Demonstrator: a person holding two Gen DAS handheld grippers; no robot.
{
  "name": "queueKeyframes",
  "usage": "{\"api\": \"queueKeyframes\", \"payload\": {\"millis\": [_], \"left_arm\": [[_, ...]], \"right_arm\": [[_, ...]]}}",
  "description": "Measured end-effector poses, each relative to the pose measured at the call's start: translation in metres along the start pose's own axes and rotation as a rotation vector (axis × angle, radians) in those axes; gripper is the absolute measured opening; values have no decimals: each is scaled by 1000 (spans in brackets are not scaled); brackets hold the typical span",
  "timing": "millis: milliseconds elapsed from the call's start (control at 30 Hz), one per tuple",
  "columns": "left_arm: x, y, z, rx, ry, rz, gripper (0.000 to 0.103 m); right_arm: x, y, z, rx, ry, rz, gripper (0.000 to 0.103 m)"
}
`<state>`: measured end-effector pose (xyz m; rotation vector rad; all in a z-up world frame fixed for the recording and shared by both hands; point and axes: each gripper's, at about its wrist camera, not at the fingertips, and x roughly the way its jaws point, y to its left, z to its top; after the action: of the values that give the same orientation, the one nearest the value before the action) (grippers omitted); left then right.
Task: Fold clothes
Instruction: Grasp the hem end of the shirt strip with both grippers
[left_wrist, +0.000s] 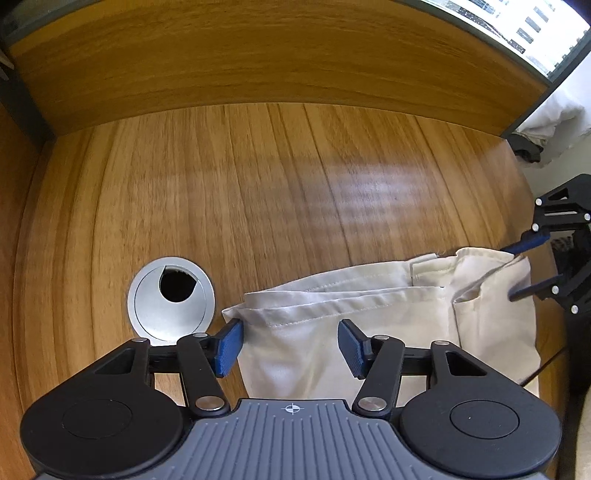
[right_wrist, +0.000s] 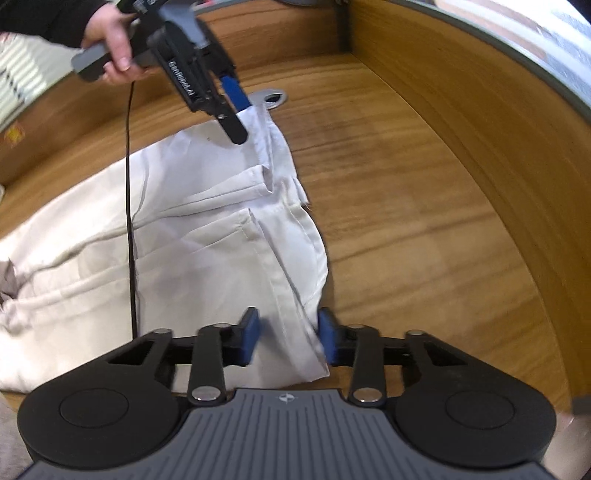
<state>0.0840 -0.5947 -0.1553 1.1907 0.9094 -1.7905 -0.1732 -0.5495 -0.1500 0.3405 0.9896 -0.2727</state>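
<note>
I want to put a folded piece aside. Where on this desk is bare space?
Bare wood lies between the garment and the desk's back panel, right of the cable grommet. Crowded: the garment's near edge, where the left gripper and right gripper work.

The cream garment (right_wrist: 207, 229) runs off the right wrist picture at nine o'clock, so its full length stays unseen. In the left wrist picture its near part is hidden behind the left gripper (left_wrist: 291, 345) at six o'clock. The right gripper (left_wrist: 517, 271) is cut off by the edge at three o'clock there, and whether its blue pads (left_wrist: 526, 243) press the cloth cannot be told. The person's hand (right_wrist: 110, 44) at eleven o'clock is cropped at the sleeve. The window (left_wrist: 517, 29) at one o'clock is bright and blurred. A dark object (left_wrist: 528, 147) at two o'clock is too small to identify.
</note>
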Motion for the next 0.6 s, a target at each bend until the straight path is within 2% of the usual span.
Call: {"api": "queueKeyframes", "payload": {"millis": [33, 67, 133, 300, 600], "left_arm": [[-1, -1, -1, 8, -13, 14, 50], [-1, -3, -1, 14, -28, 33, 34], [0, -4, -2, 8, -42, 44, 6], [-13, -10, -10, 22, -84, 60, 4], [-66, -17, -46, -46, -154, 34, 4]], "right_arm": [[1, 2, 1, -13, -2, -6, 24], [2, 2, 2, -15, 0, -4, 13], [3, 3, 4, -4, 5, 5, 8], [-7, 5, 6, 54, -20, 31, 6], [-35, 30, 6, 98, -62, 101, 6]]}}
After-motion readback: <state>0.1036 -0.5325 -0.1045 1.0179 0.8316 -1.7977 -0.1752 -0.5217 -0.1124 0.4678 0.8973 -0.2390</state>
